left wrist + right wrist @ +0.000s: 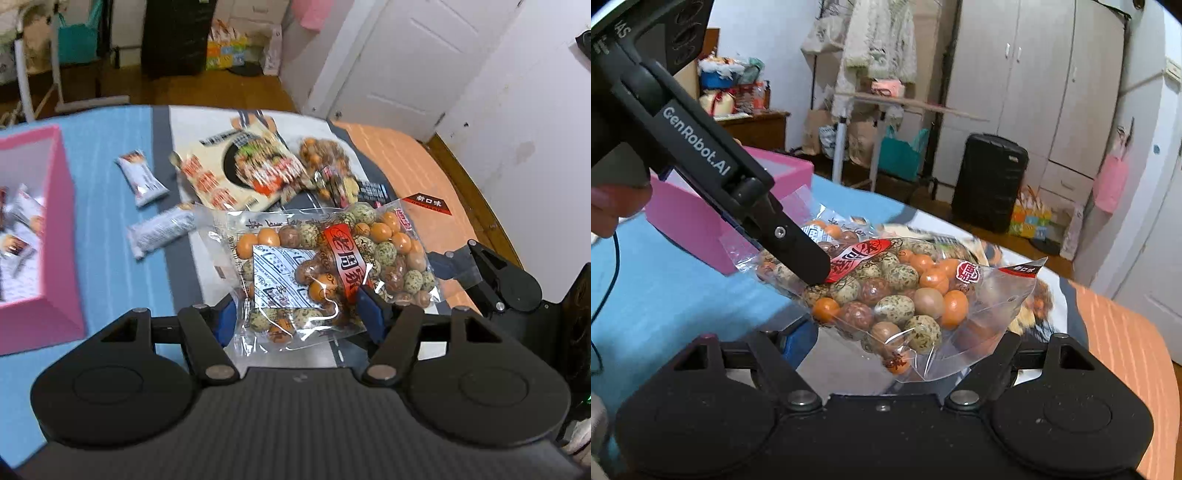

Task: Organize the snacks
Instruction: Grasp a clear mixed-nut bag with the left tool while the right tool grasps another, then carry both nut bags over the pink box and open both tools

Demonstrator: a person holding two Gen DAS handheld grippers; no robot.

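A clear bag of coated nuts [332,258] with a red label hangs above the table. My left gripper [299,310] is shut on it, its blue pads pressing into the bag's two sides. In the right wrist view the left gripper [809,262] comes in from the upper left and pinches the bag's far end [886,291]. The bag's near end fills the gap of my right gripper [905,343] and touches both fingers. My right gripper [454,266] sits at the bag's right edge in the left wrist view.
A pink box [55,295] with several small packets stands at the left. On the blue cloth [110,221] lie two white packets [142,177], a large flat snack pack [240,173] and another nut bag [325,155]. A hand [613,206] holds the left gripper.
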